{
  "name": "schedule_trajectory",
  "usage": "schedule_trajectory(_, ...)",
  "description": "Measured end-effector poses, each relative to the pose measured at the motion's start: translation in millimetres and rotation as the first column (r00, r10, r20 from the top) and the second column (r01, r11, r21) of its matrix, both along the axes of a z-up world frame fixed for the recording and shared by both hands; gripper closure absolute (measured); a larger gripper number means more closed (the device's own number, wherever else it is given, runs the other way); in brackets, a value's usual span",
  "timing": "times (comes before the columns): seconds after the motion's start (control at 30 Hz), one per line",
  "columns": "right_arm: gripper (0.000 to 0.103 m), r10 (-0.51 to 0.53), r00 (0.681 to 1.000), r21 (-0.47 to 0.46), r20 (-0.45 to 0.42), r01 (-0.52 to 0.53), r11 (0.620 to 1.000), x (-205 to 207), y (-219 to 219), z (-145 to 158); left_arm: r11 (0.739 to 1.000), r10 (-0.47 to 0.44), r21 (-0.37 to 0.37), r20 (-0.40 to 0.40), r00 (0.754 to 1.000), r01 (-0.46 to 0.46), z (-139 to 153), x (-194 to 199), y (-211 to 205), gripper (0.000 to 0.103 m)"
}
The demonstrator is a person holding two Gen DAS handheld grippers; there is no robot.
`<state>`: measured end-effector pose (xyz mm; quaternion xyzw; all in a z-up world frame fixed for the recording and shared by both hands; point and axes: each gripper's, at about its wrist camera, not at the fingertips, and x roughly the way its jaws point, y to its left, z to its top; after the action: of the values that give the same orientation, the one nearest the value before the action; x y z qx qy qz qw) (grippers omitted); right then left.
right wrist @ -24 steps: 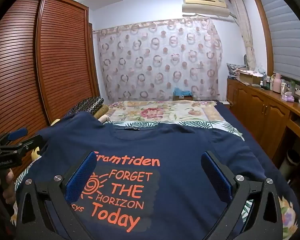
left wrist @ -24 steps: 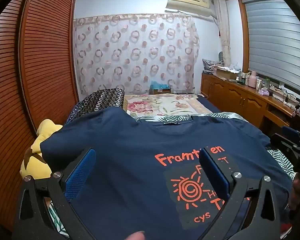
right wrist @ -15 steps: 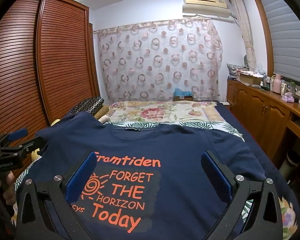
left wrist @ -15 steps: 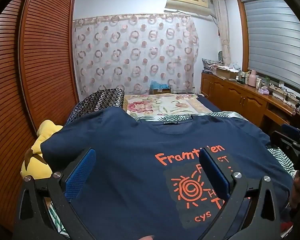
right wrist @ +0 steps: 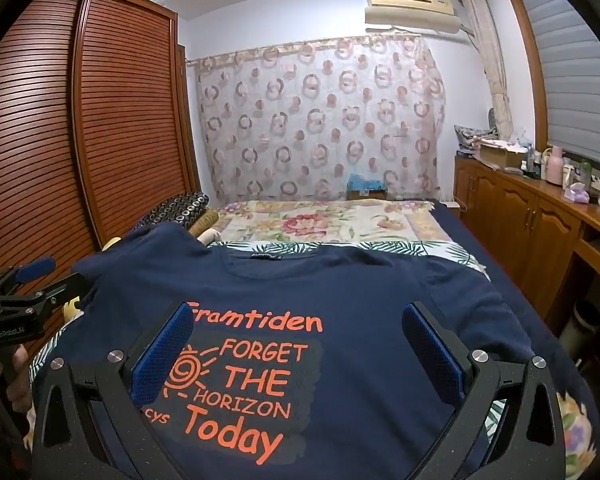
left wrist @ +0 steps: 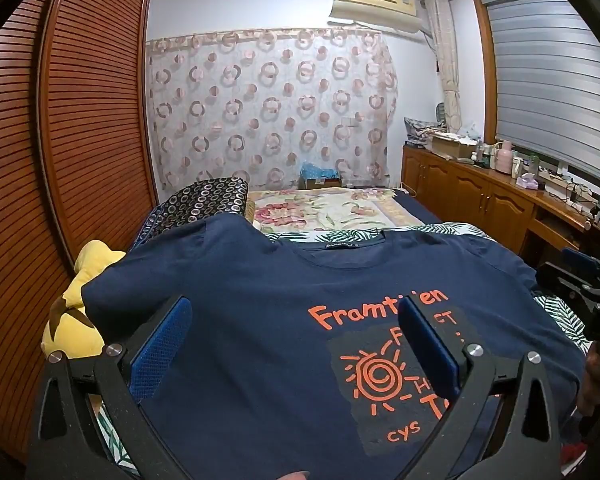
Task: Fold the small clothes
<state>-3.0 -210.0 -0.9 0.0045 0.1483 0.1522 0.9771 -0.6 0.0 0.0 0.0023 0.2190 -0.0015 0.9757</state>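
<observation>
A navy T-shirt [right wrist: 340, 292] lies flat on the bed [right wrist: 324, 220]. The left gripper [left wrist: 296, 344] and right gripper [right wrist: 298, 350] hover above it, jaws wide open, gripping nothing.

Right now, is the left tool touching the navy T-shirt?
Cannot tell. In the left wrist view the left tool stands open over the navy T-shirt spread on the bed, but neither view shows plainly whether its fingertips rest on the cloth or clear it.
</observation>
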Motion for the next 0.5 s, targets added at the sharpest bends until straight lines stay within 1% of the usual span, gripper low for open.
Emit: schedule_trajectory(0.5,0.000,0.000,1.000,0.001,-0.006,0.000,1.000,1.0,-0.6,-0.8,1.000,0.001,0.002,0.002,1.000,-0.001,0.0,-0.1,-0.2,0.000)
